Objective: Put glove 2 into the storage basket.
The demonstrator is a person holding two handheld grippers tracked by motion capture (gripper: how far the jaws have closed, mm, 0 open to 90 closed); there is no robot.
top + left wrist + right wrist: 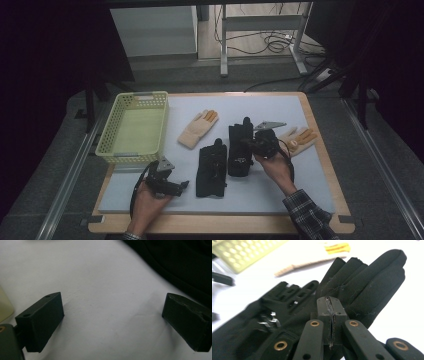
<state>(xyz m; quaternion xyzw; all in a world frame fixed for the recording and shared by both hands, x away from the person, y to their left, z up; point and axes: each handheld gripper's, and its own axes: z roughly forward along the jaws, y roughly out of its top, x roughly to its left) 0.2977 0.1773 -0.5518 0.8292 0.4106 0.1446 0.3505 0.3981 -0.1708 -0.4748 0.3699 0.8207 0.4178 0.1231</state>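
Note:
Two black gloves lie side by side mid-mat. My right gripper (pixel 248 145) is shut at the right-hand black glove's (pixel 239 135) edge. In the right gripper view its jaws (pixel 331 305) are pressed together with a thin sliver of fabric between them, and that glove (pixel 372 282) stretches away behind them. The other black glove (pixel 211 170) (pixel 287 297) lies beside it. My left gripper (pixel 181 186) rests low on the white mat near the front left, open and holding nothing (pixel 112 305). A black glove (pixel 185 265) fills the top right corner of its view.
A pale green basket (pixel 161 130) (pixel 244 252) stands at the mat's left side. One cream glove with orange fingertips (pixel 197 127) (pixel 312 261) lies behind the black gloves, another (pixel 298 139) just right of my right hand. The mat (pixel 270 195) covers a wooden board.

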